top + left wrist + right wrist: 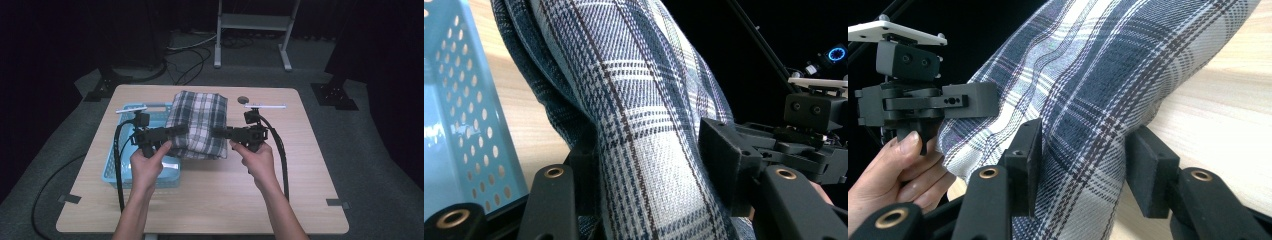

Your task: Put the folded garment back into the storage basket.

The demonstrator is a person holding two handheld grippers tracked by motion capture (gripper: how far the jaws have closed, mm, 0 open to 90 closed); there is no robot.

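A folded blue-and-white plaid cloth (pixel 197 125) lies in the middle of the wooden table (pixel 280 200), and both grippers hold it by its near sides. My left gripper (pixel 179 130) comes in from the left and is shut on the cloth's left side. In the left gripper view the cloth (pixel 644 100) bunches between the two black pads (pixel 724 160) of that gripper (pixel 651 170). My right gripper (pixel 218 132) is shut on the cloth's right side. In the right gripper view the cloth (pixel 1108 75) is squeezed between the jaws of that gripper (pixel 1088 165).
A light blue perforated basket (pixel 115 170) stands at the table's left, partly under the cloth's left edge, and its wall (pixel 459 125) is close to the left gripper. A small dark round mark (pixel 243 99) sits near the table's far edge. Cables trail off both grippers toward the near edge.
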